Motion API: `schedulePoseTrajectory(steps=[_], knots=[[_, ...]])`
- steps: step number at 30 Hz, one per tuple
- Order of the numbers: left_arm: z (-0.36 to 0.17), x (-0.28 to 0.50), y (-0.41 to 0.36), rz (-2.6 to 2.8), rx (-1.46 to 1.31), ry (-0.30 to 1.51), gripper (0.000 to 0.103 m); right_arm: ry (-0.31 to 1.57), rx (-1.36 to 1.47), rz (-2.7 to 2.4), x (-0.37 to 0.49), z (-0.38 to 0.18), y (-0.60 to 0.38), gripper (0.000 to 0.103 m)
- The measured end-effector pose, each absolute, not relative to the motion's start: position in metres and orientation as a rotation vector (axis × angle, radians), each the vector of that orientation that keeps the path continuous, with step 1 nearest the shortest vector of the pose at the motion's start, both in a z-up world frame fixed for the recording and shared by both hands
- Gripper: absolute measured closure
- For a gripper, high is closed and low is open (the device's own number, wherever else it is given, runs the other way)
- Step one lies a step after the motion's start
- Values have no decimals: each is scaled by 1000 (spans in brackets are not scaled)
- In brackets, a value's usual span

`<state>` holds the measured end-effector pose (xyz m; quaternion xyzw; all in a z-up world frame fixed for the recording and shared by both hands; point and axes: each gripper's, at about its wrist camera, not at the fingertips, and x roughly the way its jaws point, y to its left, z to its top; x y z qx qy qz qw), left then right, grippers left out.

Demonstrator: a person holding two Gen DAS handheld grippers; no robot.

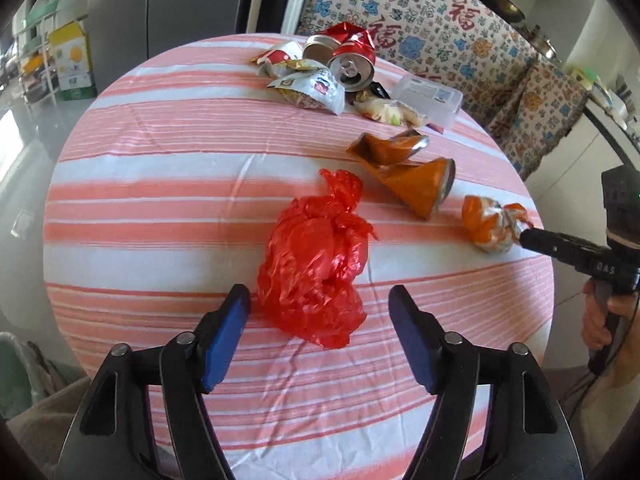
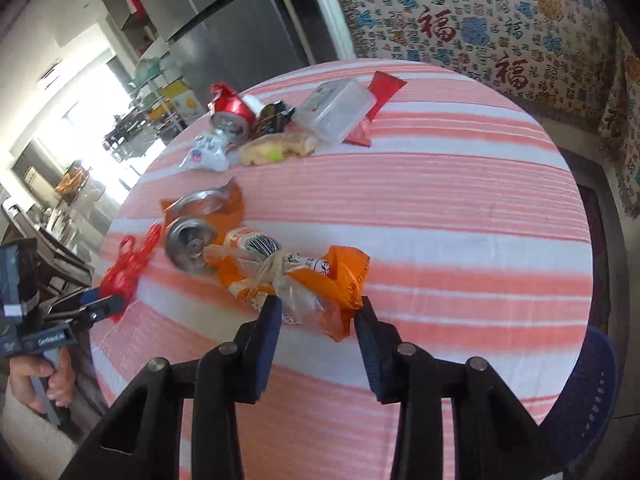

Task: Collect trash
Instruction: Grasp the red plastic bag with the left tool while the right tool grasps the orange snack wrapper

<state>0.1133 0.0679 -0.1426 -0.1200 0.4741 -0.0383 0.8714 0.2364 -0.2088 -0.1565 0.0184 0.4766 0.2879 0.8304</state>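
Note:
A knotted red plastic bag (image 1: pixel 316 264) lies on the striped tablecloth, its near end between the open fingers of my left gripper (image 1: pixel 320 300); the pads stand apart from it. The bag also shows in the right wrist view (image 2: pixel 124 272). My right gripper (image 2: pixel 318 308) is open around the near end of a crumpled orange and clear wrapper (image 2: pixel 312 280), which also shows in the left wrist view (image 1: pixel 490 224). A crushed orange can (image 1: pixel 416 176) lies between the two items. Farther back lie a crushed red can (image 1: pixel 352 60) and several torn wrappers (image 1: pixel 312 88).
A clear plastic box (image 1: pixel 428 98) and a red packet (image 2: pixel 380 100) lie at the far side of the round table (image 1: pixel 160 184). A patterned sofa (image 1: pixel 460 32) stands behind, a blue chair (image 2: pixel 588 396) at the right edge, a fridge (image 1: pixel 160 12) at back left.

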Motion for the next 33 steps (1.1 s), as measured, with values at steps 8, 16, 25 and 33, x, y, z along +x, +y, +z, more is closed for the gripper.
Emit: schedulePoseTrajectory(steps=[8, 16, 25, 33], knots=[[-130, 123, 73, -134, -218, 959, 8, 859, -192, 766, 204, -133, -207, 33], [-138, 135, 58, -162, -179, 975, 8, 840, -343, 823, 216, -144, -180, 28], [-138, 128, 60, -126, -182, 950, 9, 1013, -168, 1055, 194, -147, -184, 29], [-140, 136, 41, -99, -64, 955, 13, 888, -259, 861, 203, -133, -169, 28]])
